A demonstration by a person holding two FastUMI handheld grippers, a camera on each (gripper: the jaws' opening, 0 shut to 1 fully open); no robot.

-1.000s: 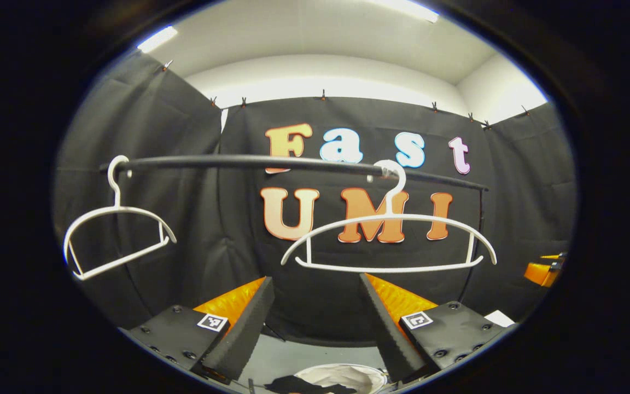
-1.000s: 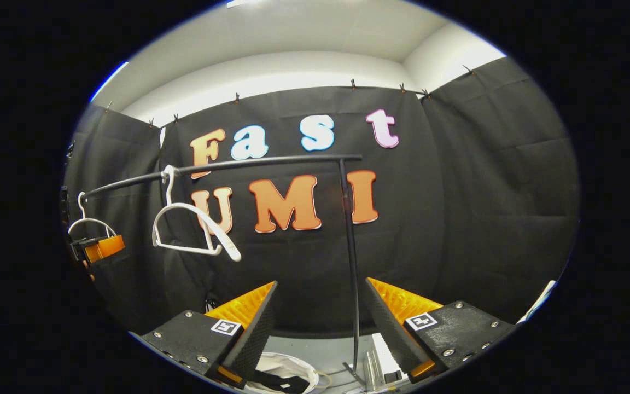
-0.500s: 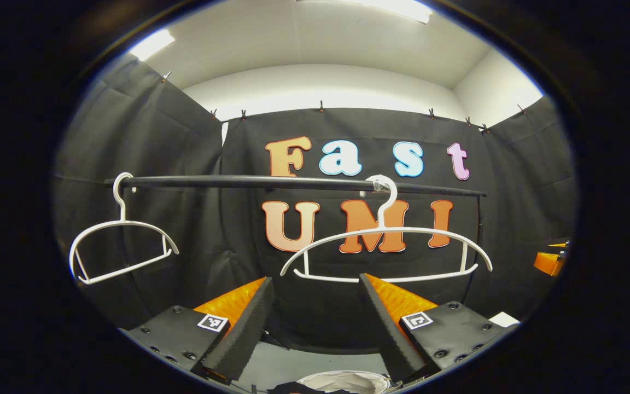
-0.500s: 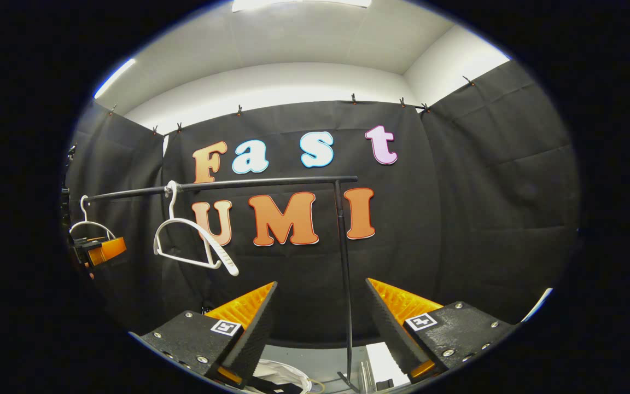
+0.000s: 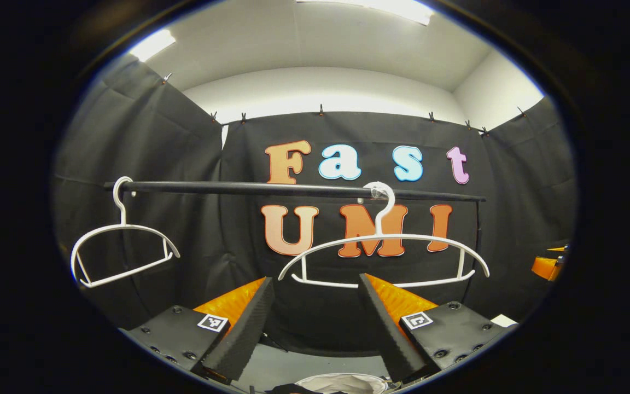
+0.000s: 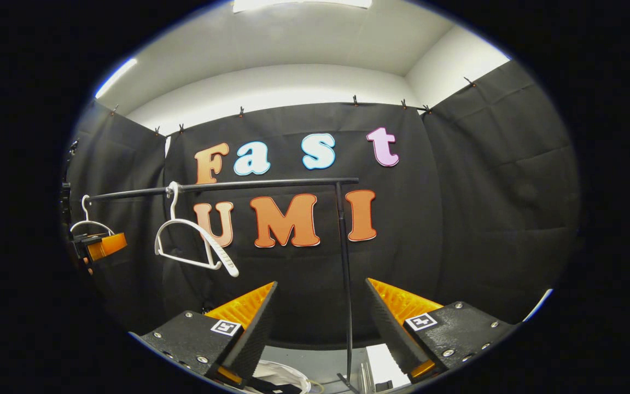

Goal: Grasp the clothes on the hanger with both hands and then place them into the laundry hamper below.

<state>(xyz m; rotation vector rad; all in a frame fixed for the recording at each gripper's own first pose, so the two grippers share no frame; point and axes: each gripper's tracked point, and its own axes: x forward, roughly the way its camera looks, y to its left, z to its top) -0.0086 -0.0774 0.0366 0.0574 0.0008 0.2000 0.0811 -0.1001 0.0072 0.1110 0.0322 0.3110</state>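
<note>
The left gripper [image 5: 312,323] and the right gripper [image 6: 318,323] both had their fingers spread wide and held nothing. Below them the laundry hamper [image 5: 342,383] showed its white rim (dark clothes [image 6: 274,387] lay inside). Farther off, two bare white hangers [image 5: 383,257] hung on the black rail [image 5: 293,189].
</note>
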